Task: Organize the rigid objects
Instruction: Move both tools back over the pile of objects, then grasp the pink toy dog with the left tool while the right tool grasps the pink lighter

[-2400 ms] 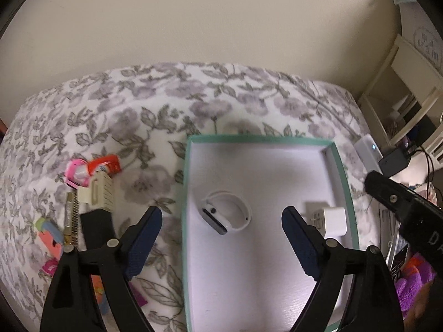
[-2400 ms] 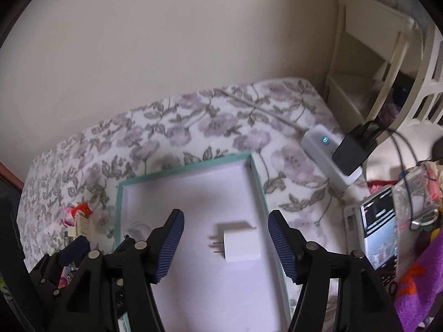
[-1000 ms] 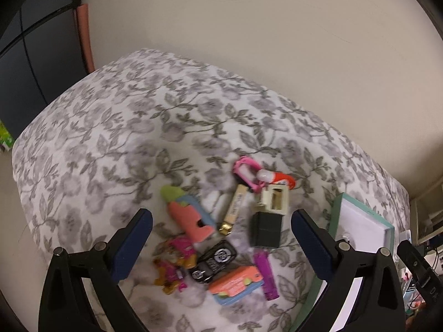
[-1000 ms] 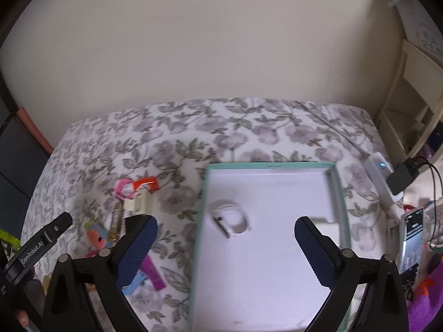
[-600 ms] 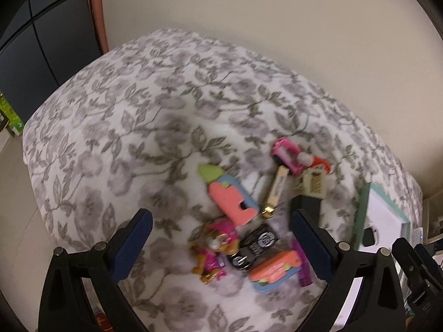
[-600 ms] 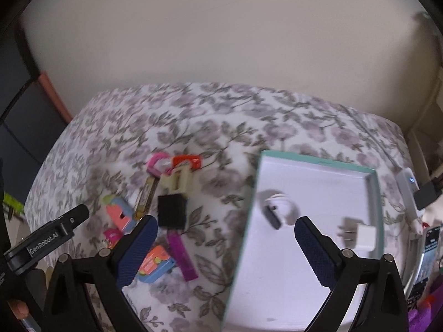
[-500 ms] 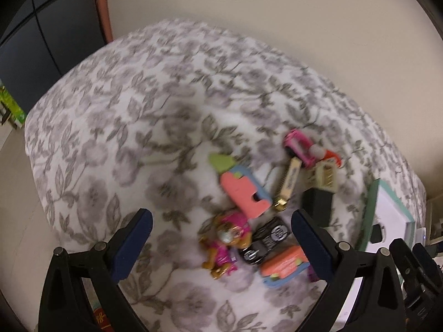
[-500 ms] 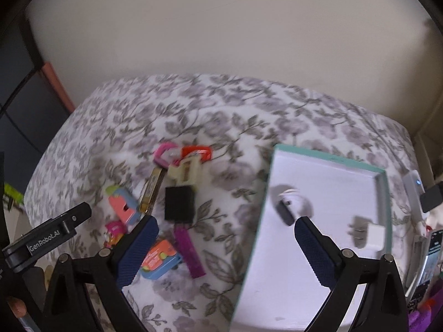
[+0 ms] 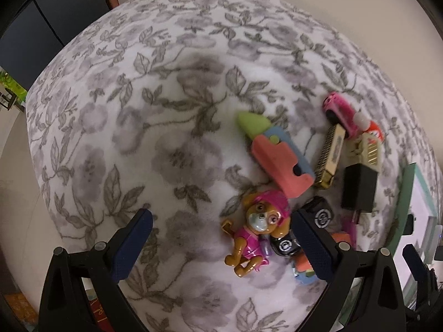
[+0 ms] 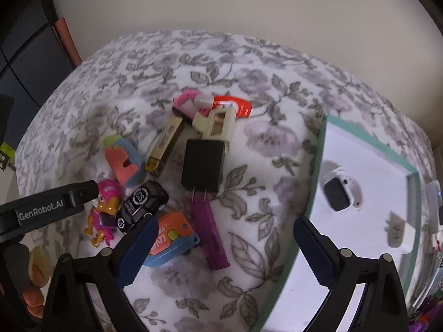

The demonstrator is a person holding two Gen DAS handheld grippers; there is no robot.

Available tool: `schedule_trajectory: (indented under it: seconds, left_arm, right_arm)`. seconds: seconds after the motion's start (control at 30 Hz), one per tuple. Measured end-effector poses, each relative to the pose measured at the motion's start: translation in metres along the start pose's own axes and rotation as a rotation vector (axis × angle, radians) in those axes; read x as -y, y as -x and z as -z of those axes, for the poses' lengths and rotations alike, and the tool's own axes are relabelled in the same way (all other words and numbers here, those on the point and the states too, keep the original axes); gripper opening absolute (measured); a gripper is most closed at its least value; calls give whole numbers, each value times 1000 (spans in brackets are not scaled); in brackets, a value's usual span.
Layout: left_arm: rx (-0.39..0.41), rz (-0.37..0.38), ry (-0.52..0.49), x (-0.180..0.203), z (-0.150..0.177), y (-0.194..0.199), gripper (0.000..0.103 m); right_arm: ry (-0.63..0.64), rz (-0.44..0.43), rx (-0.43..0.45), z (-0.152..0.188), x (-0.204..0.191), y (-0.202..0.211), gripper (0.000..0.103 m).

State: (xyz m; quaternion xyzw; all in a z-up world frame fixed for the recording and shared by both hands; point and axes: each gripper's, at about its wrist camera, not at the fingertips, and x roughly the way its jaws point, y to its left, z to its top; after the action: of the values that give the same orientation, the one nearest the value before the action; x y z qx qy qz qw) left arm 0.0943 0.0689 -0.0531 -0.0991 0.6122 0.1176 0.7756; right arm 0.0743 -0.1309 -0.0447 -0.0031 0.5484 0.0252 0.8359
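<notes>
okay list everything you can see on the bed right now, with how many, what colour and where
Floral blanket: one, white and grey, covers the bed.
Box: one, teal rim, white inside, right of the pile.
Smartwatch: one, white with black face, in the box.
White charger: one, blurred, in the box.
Black charger: one, middle of the pile.
Purple stick: one, below the black charger's prongs.
Toy car: one, black.
Pup figure: one, brown and pink, beside the car.
Coral-and-blue block: one, green tip.
Gold harmonica: one.
Cream piece: one.
Pink toy, orange toy: far edge.
Orange-blue case: near edge.
Left gripper: open over the figure.
Right gripper: closing, nothing held.
</notes>
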Motion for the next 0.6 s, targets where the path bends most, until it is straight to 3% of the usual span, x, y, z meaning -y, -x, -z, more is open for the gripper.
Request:
schedule_trajectory:
  seconds: [0.47,0.6]
  left_arm:
    - [-48,-14,-44,7,3,-18,100]
    - [-55,-20,-68,13,5,-19,98]
  right_arm:
    - [-92,-39,-55,3,19,-31,75]
    - [-75,-42,-70,4,15,-37,62]
